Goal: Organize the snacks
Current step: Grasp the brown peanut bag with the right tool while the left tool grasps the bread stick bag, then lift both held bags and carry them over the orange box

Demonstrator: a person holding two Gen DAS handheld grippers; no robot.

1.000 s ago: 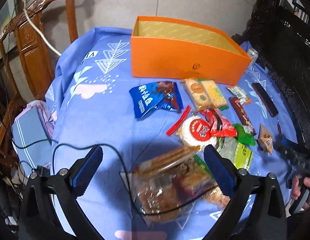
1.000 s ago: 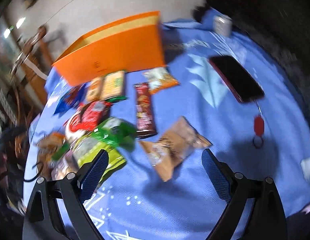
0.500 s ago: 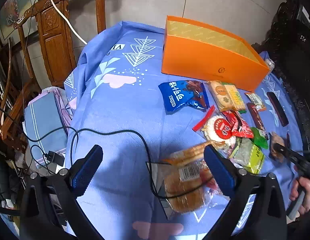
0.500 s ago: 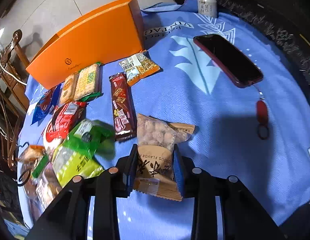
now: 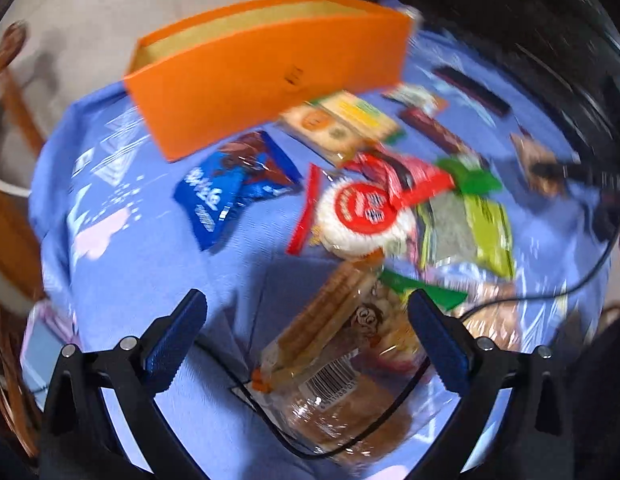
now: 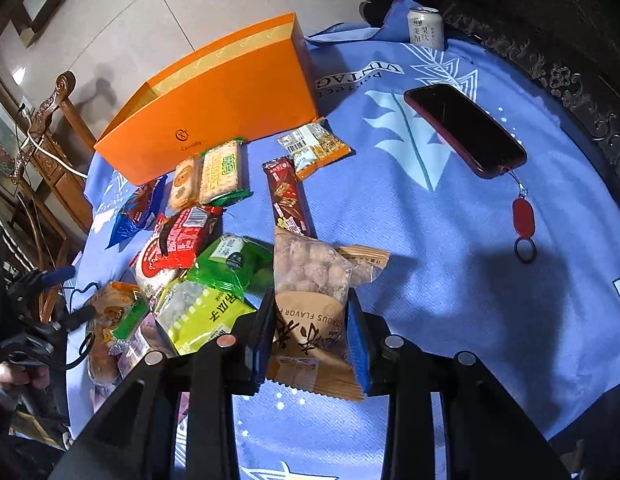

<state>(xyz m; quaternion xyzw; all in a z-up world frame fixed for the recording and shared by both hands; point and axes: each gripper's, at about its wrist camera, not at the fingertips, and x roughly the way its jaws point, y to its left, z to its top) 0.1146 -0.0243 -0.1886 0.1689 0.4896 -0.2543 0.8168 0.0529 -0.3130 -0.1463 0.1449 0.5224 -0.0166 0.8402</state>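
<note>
The right gripper [image 6: 312, 334] is closed on the brown nut packet [image 6: 310, 300], its pads pinching the soft lower half of the bag while the clear upper half, heavy with the nuts, stands free ahead of the fingers. That is the first risk: the grip is on film, not on the contents, so the packet may sag, swing or slide out if it is carried quickly toward the orange box [image 6: 213, 112]. The box stands open-topped at the far side of the bench, and its near wall is tall; a low approach could knock the packet against the wall or push the box along the blue cloth [image 6: 430, 240].

Between gripper and box lie the dark chocolate bar [image 6: 287, 196], the green packet [image 6: 233, 260] and the cracker packs [image 6: 213, 174], close together and partly overlapping, so a dangling bag could drag one of them. The phone [image 6: 464, 130] and the can [image 6: 426, 28] sit well apart to the right.

The left gripper [image 5: 305, 332] is wide open and holds nothing, hovering over the clear bread bag [image 5: 338, 364]. A black cable [image 5: 350, 440] lies across that bag between the fingers, so closing here may trap the cable with the bag. The left view is blurred, so finer detail there cannot be told.
</note>
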